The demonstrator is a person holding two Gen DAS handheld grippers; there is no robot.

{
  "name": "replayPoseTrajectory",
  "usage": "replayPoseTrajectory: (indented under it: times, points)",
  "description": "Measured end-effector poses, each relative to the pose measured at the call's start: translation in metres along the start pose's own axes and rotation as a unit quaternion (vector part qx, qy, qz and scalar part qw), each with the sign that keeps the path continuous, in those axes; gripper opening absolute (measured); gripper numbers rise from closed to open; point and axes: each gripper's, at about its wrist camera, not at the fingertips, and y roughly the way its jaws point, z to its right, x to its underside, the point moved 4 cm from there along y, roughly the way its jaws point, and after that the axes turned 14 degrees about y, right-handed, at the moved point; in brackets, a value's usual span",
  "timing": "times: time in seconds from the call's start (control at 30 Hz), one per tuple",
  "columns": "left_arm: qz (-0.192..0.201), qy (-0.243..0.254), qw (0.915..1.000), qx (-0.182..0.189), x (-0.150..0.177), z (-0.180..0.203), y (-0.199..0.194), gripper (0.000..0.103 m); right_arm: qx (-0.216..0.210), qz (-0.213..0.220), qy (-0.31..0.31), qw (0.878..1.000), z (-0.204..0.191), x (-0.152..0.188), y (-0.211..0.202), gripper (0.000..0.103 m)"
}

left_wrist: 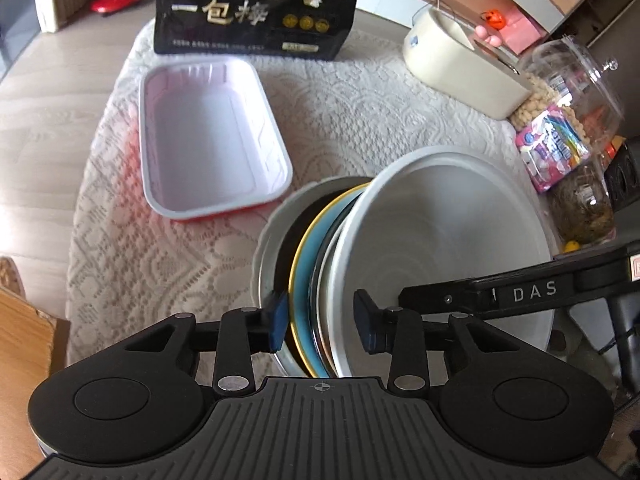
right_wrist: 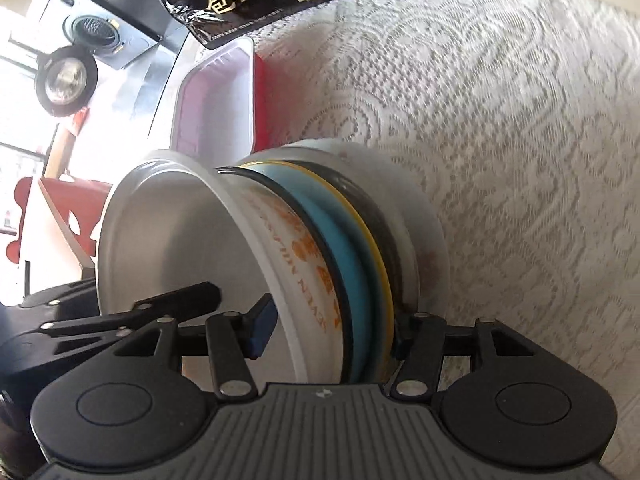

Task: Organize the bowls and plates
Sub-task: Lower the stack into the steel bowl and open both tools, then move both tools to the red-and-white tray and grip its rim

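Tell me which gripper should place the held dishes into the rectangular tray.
Left, probably. The left gripper faces the white rectangular tray directly, its opening unobstructed. From the right gripper, the stack of dishes blocks most of the tray.

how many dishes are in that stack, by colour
white: 3 (plain bowl, orange-print dish, outer dish)
blue with yellow rim: 1 (plate)
black: 1 (plate)
total: 5 in the stack
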Motion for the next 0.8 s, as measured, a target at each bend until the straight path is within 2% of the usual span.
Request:
replayPoseTrajectory:
  times: [0.17,0.2,0.3,0.37,0.5,0.57,0.63,0.73,0.8]
  points:
    - [0.005,-0.002,1.0000,0.002,-0.001,-0.005,-0.005,0.029,0.018,0.009,-0.019,1.000,-0.003,-0.004,-0.002,0.052]
    - [0.017,0.000,0.9999,0.004,-0.003,-0.005,-0.011,0.023,0.024,0.012,-0.023,0.999,-0.004,-0.004,-0.002,0.052]
    - [0.056,0.014,0.9983,-0.006,-0.010,-0.004,-0.035,0.022,0.051,0.052,-0.062,0.995,-0.016,-0.002,-0.015,0.052]
    - [0.068,0.016,0.9974,-0.014,-0.013,-0.005,-0.043,0.022,0.060,0.074,-0.087,0.992,-0.024,0.001,-0.025,0.052]
    - [0.045,-0.005,0.9990,0.003,-0.011,-0.013,-0.037,0.026,0.085,0.083,-0.102,0.988,-0.030,0.000,-0.035,0.052]
    - [0.041,-0.014,0.9988,0.021,-0.011,-0.014,-0.036,0.025,0.119,0.105,-0.118,0.980,-0.031,-0.002,-0.038,0.051]
    - [0.051,-0.013,0.9984,0.023,-0.013,-0.014,-0.043,0.026,0.136,0.127,-0.138,0.973,-0.035,-0.004,-0.048,0.051]
    - [0.076,-0.019,0.9960,0.041,-0.021,-0.019,-0.061,0.026,0.121,0.138,-0.146,0.972,-0.042,-0.008,-0.068,0.051]
    - [0.094,-0.021,0.9948,0.033,-0.033,-0.026,-0.072,0.026,0.106,0.146,-0.152,0.972,-0.054,-0.014,-0.081,0.051]
